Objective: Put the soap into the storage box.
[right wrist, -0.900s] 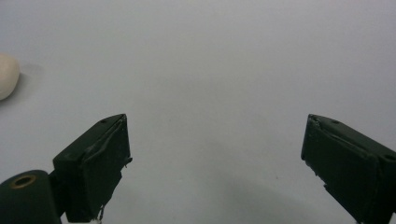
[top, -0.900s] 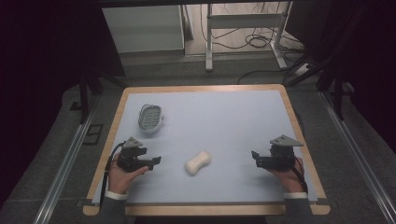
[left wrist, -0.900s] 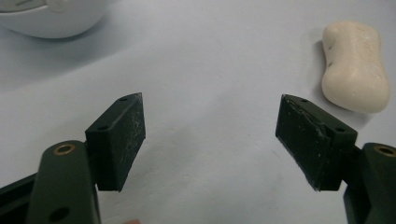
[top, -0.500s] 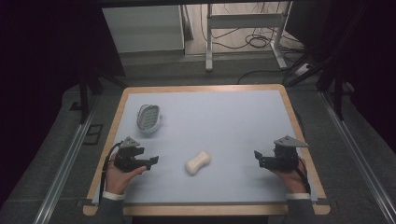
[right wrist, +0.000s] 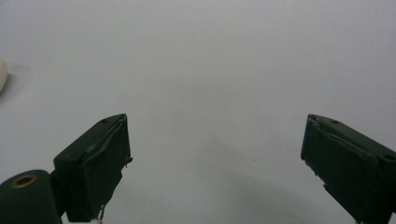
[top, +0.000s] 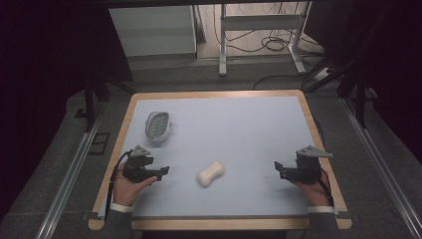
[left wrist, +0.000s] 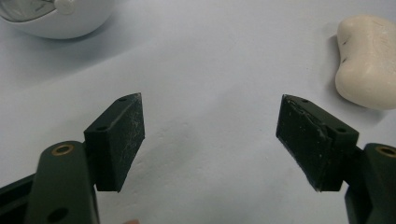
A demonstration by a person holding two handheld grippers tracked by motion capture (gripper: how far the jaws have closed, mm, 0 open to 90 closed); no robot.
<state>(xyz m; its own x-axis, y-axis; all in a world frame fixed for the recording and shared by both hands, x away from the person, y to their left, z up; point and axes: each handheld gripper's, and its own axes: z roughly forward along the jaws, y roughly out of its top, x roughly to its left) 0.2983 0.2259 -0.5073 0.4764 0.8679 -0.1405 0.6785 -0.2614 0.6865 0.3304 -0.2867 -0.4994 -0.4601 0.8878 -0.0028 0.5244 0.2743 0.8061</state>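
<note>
A cream, bone-shaped bar of soap [top: 210, 173] lies flat on the pale blue table [top: 239, 124], near the front edge and a bit left of the middle. Nothing holds it. It looks ready to be picked up. The left gripper [top: 161, 172] is just beside it, jaws wide open and empty. The right gripper [top: 278, 168] waits near the right edge, also open and empty. A white oval soap dish [top: 158, 126] with a greenish ribbed inside sits near the left edge. It looks empty, maybe waiting for the soap.

The soap [top: 210, 173] in the middle is cream, the dish [top: 158, 126] at upper left is white with a green inside, the mat [top: 234, 124] is pale blue, and both grippers [top: 160, 172] [top: 279, 168] are black.
</note>
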